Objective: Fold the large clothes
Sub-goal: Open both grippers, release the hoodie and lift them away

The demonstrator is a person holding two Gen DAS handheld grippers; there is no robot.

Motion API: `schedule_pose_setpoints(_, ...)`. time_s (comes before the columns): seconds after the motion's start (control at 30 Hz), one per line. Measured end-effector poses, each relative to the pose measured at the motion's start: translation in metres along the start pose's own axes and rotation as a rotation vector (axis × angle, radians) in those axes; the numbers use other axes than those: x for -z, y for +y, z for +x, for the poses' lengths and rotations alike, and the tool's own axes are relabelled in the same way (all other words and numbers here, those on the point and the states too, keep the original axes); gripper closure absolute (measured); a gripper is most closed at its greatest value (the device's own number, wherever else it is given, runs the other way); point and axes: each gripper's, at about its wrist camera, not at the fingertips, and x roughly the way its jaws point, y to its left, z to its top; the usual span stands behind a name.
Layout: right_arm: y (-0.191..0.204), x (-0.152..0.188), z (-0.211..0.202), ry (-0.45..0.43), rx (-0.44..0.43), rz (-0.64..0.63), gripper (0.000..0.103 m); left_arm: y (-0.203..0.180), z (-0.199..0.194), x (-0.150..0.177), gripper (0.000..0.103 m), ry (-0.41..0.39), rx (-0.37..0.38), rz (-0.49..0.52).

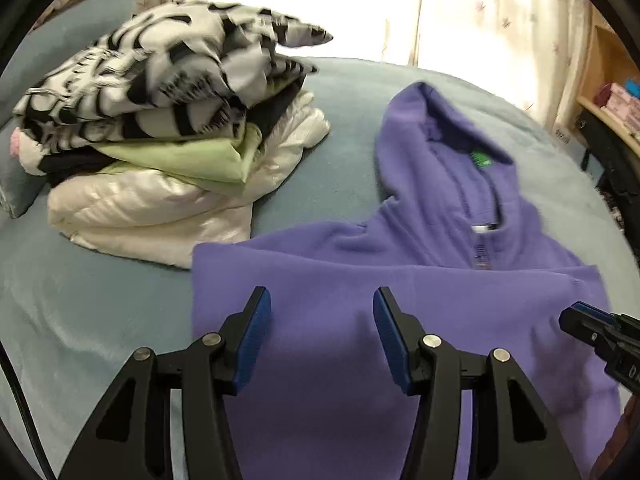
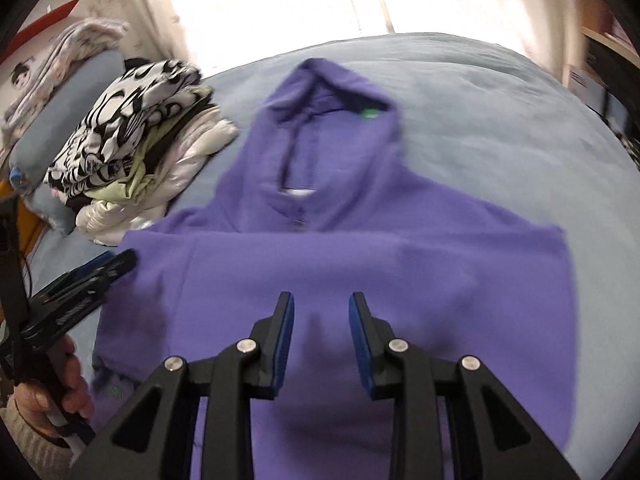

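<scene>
Hoodie (image 1: pixel 360 280) lies flat on the blue bed cover (image 1: pixel 80 320), hood (image 1: pixel 432 140) toward the far side near the curtains (image 1: pixel 500 20), partly folded with a straight fold edge across the chest. Left gripper (image 1: pixel 322 300) hovers over the near-left part, fingers (image 1: pixel 256 312) fairly wide, nothing between them. Right gripper (image 2: pixel 321 304) hovers over the near-middle, fingers (image 2: pixel 286 320) narrower but apart, gripping nothing. Left edge of the hoodie sits just beside the stack of folded clothes (image 1: pixel 160 140); little room there. Right of the hoodie the cover is bare out to the bed edge, with a shelf (image 1: pixel 608 92) beyond it. Far side past the hood is also bare cover. Frames are motion-blurred.
</scene>
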Motion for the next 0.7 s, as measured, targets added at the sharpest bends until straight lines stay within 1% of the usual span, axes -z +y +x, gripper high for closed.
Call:
schedule_pose_setpoints(0.03, 0.002, -0.003, 0.008, 0.012, 0.005, 0.0, 0.075, 0.001, 0.01, -0.001, 0.051, 0.016, -0.023, 0.001)
schedule_pose_setpoints(0.1, 0.003, -0.008, 0.028, 0.039, 0.042, 0.001, 0.075, 0.008, 0.034, 0.0, 0.052, 0.06, -0.071, 0.01)
schedule_pose_setpoints(0.17, -0.015, -0.01, 0.036, 0.033, 0.099, 0.014, 0.075, 0.016, 0.043, 0.002, 0.052, 0.063, -0.06, 0.02)
schedule_pose_setpoints(0.2, -0.024, -0.011, 0.035, 0.028, 0.102, 0.033, 0.076, 0.02, 0.043, 0.002, 0.052, 0.055, -0.046, 0.024)
schedule_pose_setpoints(0.23, -0.043, -0.01, 0.029, 0.02, 0.048, 0.081, 0.081, 0.023, 0.042, 0.002, 0.052, 0.044, -0.037, 0.027)
schedule_pose_setpoints(0.27, -0.056, -0.009, 0.025, 0.018, 0.0, 0.118, 0.084, 0.027, 0.04, 0.005, 0.052, 0.039, -0.036, 0.029)
schedule_pose_setpoints(0.3, -0.064, -0.008, 0.021, 0.017, -0.014, 0.133, 0.091, 0.028, 0.04, 0.005, 0.052, 0.037, -0.033, 0.033)
schedule_pose_setpoints(0.33, -0.073, -0.005, 0.014, 0.017, -0.003, 0.134, 0.096, 0.028, 0.04, 0.005, 0.052, 0.036, -0.032, 0.035)
schedule_pose_setpoints(0.37, -0.076, -0.003, 0.01, 0.014, 0.06, 0.124, 0.094, 0.028, 0.04, 0.005, 0.052, 0.036, -0.031, 0.035)
schedule_pose_setpoints(0.4, -0.08, 0.0, 0.004, 0.007, 0.172, 0.1, 0.091, 0.028, 0.041, 0.004, 0.052, 0.034, -0.031, 0.033)
schedule_pose_setpoints(0.43, -0.085, 0.003, 0.002, 0.009, 0.182, 0.094, 0.091, 0.028, 0.042, 0.004, 0.052, 0.032, -0.032, 0.033)
schedule_pose_setpoints(0.47, -0.09, 0.006, 0.002, 0.021, 0.171, 0.107, 0.091, 0.028, 0.04, 0.005, 0.052, 0.031, -0.034, 0.032)
schedule_pose_setpoints(0.53, -0.102, 0.011, -0.003, 0.046, 0.15, 0.159, 0.091, 0.032, 0.033, 0.009, 0.052, 0.029, -0.036, 0.029)
schedule_pose_setpoints(0.7, -0.104, 0.02, -0.022, 0.044, 0.131, 0.195, 0.091, 0.033, 0.015, 0.008, 0.05, 0.055, -0.025, 0.002)
